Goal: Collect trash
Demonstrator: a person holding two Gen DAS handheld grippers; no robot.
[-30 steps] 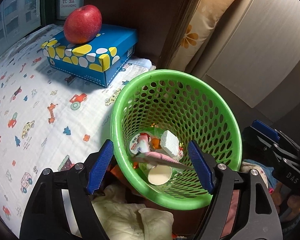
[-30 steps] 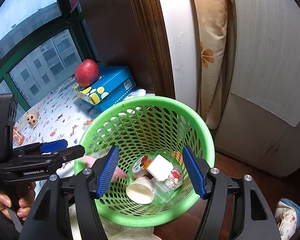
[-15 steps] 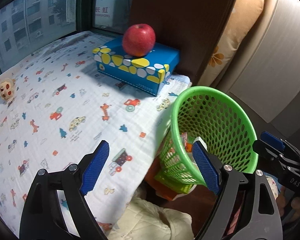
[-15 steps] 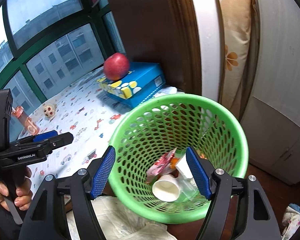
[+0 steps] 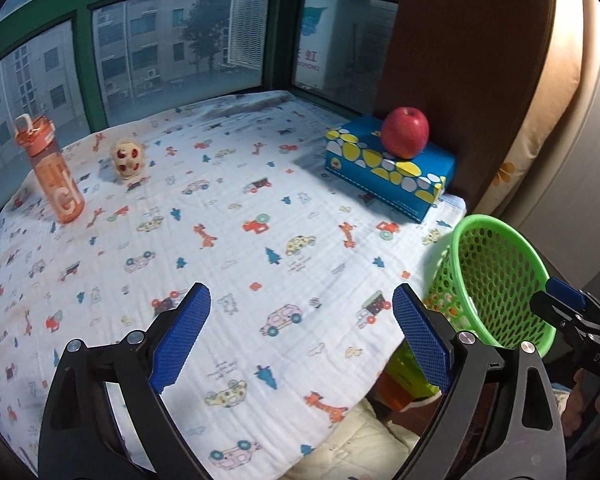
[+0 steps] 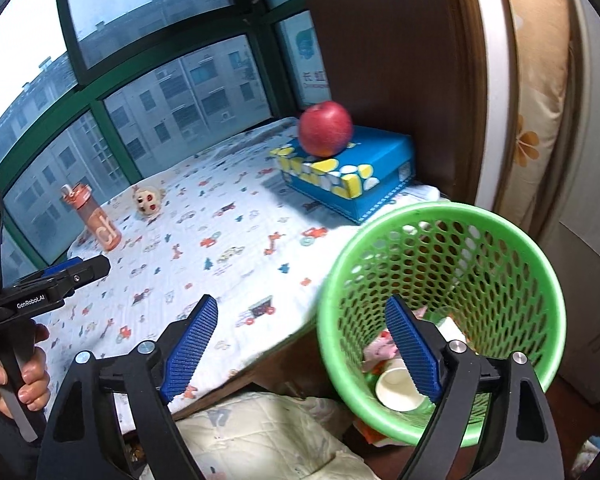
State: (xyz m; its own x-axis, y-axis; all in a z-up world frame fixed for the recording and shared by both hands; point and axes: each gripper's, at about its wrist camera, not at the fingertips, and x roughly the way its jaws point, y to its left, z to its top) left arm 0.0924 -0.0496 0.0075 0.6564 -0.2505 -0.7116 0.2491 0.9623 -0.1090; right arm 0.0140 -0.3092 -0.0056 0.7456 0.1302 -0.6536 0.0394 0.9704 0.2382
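My left tongs [image 5: 300, 344] stand wide apart with nothing between the blue pads, over the printed cloth [image 5: 228, 240] on the counter; their jaws have just been opening. At the far left of that cloth an orange bottle [image 5: 50, 170] stands upright, a small toy [image 5: 128, 159] just right of it. Further right a red apple [image 5: 405, 132] rests on a blue box [image 5: 392, 168]. The green basket [image 5: 500, 280] stands off the counter's right edge, to the right of my left tongs and apart from them. My right tongs [image 6: 300, 342] are likewise spread and empty, jaws just opened further. The right pad [image 6: 410, 346] shows in front of the basket's mouth; the left pad is over the counter's edge. Inside the basket lie a white paper cup [image 6: 396, 390] and pink wrappers [image 6: 380, 350], below and just beside that right pad, not touched. My left hand [image 6: 16, 376] grips its handle at far left
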